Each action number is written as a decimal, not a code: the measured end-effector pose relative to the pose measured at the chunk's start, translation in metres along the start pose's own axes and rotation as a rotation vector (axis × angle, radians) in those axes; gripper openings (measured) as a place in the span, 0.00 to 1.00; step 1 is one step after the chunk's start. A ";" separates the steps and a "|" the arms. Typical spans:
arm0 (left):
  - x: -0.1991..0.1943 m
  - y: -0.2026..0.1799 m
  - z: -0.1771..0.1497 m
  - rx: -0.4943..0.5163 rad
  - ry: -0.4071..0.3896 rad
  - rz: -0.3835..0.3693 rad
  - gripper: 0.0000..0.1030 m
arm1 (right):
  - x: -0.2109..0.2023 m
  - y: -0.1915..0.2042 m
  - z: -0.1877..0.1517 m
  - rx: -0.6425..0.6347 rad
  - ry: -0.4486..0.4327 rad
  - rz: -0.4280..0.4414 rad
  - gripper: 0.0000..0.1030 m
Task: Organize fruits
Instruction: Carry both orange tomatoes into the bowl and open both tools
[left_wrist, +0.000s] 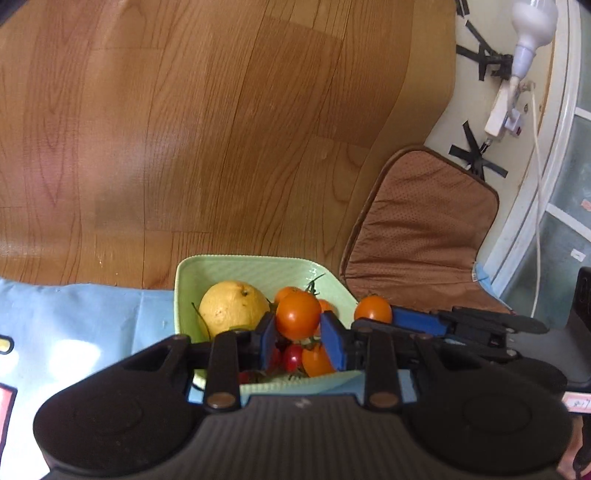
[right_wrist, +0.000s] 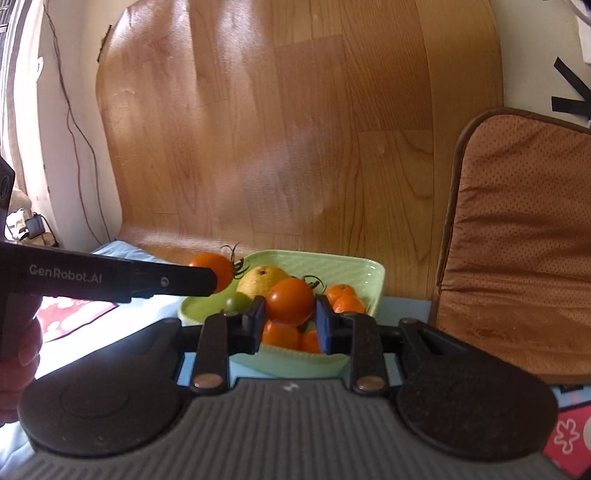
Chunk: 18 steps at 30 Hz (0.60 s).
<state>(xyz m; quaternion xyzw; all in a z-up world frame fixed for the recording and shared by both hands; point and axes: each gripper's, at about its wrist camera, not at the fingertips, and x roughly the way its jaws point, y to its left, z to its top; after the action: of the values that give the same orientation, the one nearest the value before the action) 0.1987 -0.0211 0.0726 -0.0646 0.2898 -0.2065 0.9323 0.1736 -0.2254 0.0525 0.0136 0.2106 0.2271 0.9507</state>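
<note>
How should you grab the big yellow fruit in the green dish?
Take the yellow fruit across its round middle, coming straight down from above. It is wide and smooth, its top is bare, and the green dish wall and the tomatoes crowd its sides. Both tools already grip a tomato each, so one must let go first.

Each claw (left_wrist: 298, 334) is black with blue pads (left_wrist: 334, 343), brass-coloured screws (left_wrist: 221, 398), a ribbed grey body and "GenRobot.AI" lettering (right_wrist: 64, 275).

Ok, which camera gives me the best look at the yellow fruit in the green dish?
The left wrist view: the yellow fruit sits large and almost unblocked in the green dish. The right wrist view shows it smaller and farther off, its lower part hidden behind an orange tomato.
</note>
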 end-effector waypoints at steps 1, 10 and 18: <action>0.010 0.001 0.001 0.003 0.012 0.007 0.27 | 0.008 -0.005 0.000 0.004 0.009 -0.005 0.30; 0.037 -0.002 0.001 0.031 0.045 0.047 0.25 | 0.033 -0.013 -0.006 0.013 0.041 -0.012 0.31; -0.035 -0.030 -0.011 0.061 -0.028 0.067 0.28 | -0.035 0.008 -0.014 0.058 -0.034 0.002 0.31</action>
<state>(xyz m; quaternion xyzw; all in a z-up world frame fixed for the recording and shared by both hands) 0.1559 -0.0335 0.0882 -0.0294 0.2723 -0.1828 0.9442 0.1361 -0.2342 0.0551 0.0451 0.2007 0.2217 0.9532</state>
